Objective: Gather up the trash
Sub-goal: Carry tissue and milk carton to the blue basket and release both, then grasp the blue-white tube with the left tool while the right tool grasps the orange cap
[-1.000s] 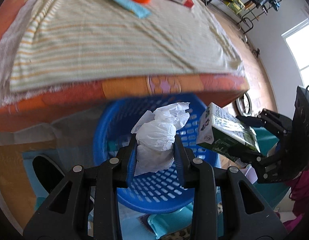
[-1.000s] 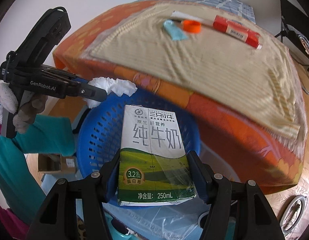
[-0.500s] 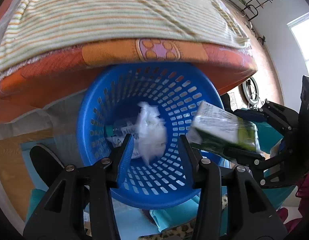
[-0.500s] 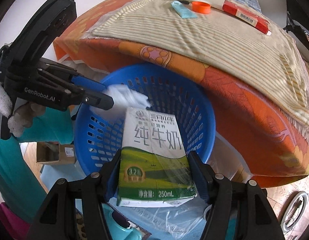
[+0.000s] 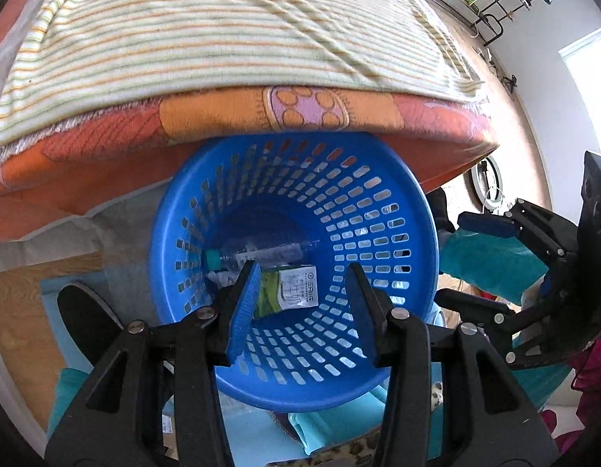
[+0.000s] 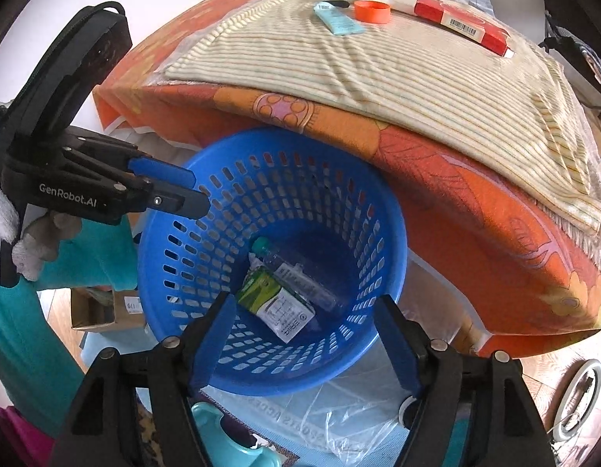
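A blue perforated basket point(image 5: 413, 210) point(image 6: 382, 210) stands on the floor against the bed's edge. At its bottom lie a green-and-white milk carton point(image 5: 296, 290) point(image 6: 277, 303), a clear plastic bottle point(image 5: 269, 251) point(image 6: 300, 278) with a teal cap, and a bit of white tissue point(image 5: 218, 278) beside them. My left gripper point(image 5: 302, 286) point(image 6: 183, 185) hangs open over the basket with nothing between its fingers. Over the basket's near rim, my right gripper point(image 6: 304, 325) point(image 5: 471, 257) holds nothing, and its jaws are opening.
On the striped blanket point(image 6: 398, 66) lie a teal tube point(image 6: 337, 19), an orange cap point(image 6: 372, 11) and a red box point(image 6: 462, 25). An orange bedspread point(image 6: 475, 194) overhangs the basket. Clear plastic point(image 6: 339, 420), a teal object point(image 6: 238, 451) and a cardboard box point(image 6: 102, 311) lie on the floor.
The left gripper let go of the tissue and the right one released the milk carton. Both dropped to the basket's bottom. Both pairs of jaws stand wider.
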Demonstrator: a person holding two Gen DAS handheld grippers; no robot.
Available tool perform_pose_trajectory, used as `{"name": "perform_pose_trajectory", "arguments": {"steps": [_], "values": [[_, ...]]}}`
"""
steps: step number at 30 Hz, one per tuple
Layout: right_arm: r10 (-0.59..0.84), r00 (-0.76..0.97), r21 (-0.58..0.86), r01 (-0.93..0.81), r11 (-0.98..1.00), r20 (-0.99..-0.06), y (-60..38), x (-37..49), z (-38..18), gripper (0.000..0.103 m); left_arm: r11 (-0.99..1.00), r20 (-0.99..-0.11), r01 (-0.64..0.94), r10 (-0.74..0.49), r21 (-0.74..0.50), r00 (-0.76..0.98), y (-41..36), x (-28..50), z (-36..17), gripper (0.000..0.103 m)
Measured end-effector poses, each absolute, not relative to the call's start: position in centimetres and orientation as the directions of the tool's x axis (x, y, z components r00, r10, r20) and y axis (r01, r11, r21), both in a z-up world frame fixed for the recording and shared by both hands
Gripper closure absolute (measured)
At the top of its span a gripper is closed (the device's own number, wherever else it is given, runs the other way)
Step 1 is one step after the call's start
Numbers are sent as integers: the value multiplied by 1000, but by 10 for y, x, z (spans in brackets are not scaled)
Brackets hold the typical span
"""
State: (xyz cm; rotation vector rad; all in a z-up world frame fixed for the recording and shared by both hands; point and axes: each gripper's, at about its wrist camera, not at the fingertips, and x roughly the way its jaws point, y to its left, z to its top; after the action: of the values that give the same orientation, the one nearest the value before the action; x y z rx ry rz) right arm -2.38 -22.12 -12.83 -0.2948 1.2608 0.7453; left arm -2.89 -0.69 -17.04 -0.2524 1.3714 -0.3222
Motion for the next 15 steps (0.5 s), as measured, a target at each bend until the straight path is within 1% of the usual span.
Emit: {"name": "perform_pose_trajectory", "arguments": {"steps": [9, 12, 15], "values": [[385, 132, 229, -618, 752, -913, -226, -12, -115, 23, 931, -904, 71, -365, -358, 224, -6, -9, -149, 57], [411, 141, 254, -596, 761, -901, -227, -3, -105, 23, 930, -895, 61, -365, -362, 256, -3, 4, -138, 57], [443, 167, 278, -575, 769, -881, -230, 11, -91, 20, 931, -887, 48, -360, -362, 291, 3, 19, -127, 57]]}}
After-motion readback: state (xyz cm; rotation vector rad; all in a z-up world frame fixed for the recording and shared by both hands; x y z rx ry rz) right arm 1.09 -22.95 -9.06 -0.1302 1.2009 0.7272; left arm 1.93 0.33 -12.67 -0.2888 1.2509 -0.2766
